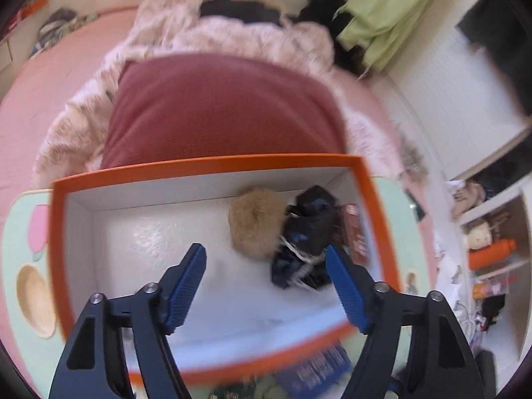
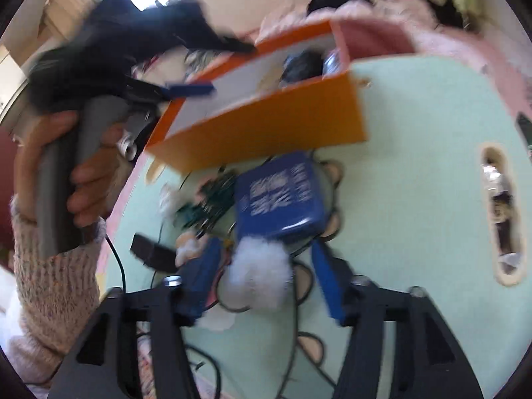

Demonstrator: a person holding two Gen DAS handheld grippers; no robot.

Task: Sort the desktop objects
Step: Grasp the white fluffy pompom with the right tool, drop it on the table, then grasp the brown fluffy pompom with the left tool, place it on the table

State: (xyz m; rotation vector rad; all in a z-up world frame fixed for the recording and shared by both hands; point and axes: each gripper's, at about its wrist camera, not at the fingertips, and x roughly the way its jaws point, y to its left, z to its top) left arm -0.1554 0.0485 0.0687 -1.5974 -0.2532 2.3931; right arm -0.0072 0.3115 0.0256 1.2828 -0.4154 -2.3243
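A white pompom (image 2: 257, 274) is being framed between the spread right tongs (image 2: 266, 277), not yet pinched. The left tongs (image 1: 266, 262), also spread and empty, are being held over the orange box (image 1: 212, 164). Closing on it is judged next.

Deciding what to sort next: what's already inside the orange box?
In the orange box: a tan pom-pom, a black bundle with pale string beside it, and a reddish item against the right wall. Anything beneath the bundle is hidden. The left gripper hangs open above.
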